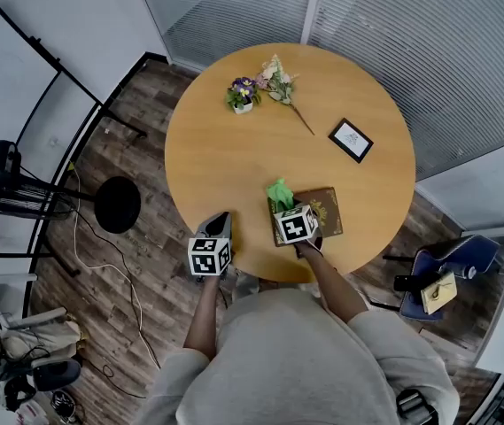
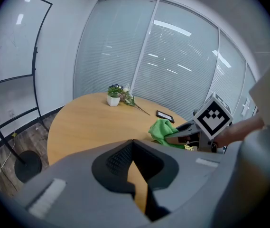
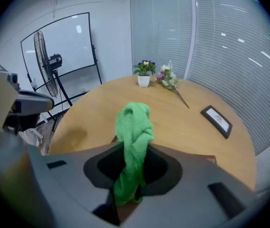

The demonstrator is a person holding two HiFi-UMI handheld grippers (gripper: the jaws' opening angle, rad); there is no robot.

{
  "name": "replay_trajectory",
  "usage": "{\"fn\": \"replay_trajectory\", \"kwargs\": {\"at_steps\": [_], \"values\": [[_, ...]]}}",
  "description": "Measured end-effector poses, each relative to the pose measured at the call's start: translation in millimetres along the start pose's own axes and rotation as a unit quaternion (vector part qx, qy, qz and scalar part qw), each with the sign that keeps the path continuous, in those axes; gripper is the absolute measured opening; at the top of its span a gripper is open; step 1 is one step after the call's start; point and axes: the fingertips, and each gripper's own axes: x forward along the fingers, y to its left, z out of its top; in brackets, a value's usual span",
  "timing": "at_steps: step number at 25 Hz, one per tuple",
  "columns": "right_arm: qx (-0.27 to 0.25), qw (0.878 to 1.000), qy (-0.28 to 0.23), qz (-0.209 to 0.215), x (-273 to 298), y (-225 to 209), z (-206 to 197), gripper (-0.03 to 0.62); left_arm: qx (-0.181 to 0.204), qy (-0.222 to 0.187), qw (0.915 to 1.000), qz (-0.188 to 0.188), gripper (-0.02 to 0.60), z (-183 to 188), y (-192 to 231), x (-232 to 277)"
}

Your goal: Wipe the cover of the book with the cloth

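Note:
A brown book [image 1: 324, 209] with a gold pattern lies near the front edge of the round wooden table [image 1: 234, 158]. My right gripper [image 1: 285, 209] is over the book's left part, shut on a green cloth [image 1: 279, 192]. In the right gripper view the cloth [image 3: 134, 137] stands bunched up between the jaws, and a corner of the book [image 3: 194, 158] shows behind them. My left gripper [image 1: 219, 224] hovers at the table's front edge, left of the book, shut with nothing in it. The left gripper view shows the cloth [image 2: 162, 128] and the right gripper [image 2: 184, 133] to its right.
A small potted flower [image 1: 243, 94], a loose flower sprig [image 1: 280, 82] and a black picture frame [image 1: 351, 140] lie on the far half of the table. A black stool [image 1: 117, 204] and a fan [image 1: 3, 162] stand at the left, a blue chair [image 1: 451, 268] at the right.

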Motion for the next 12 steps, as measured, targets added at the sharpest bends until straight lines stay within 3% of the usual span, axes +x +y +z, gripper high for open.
{"fn": "replay_trajectory", "kwargs": {"at_steps": [12], "values": [[0.013, 1.000, 0.003, -0.016, -7.8, -35.3, -14.5, 0.098, 0.013, 0.005, 0.9998, -0.013, 0.009, 5.6, -22.3, 15.8]]}}
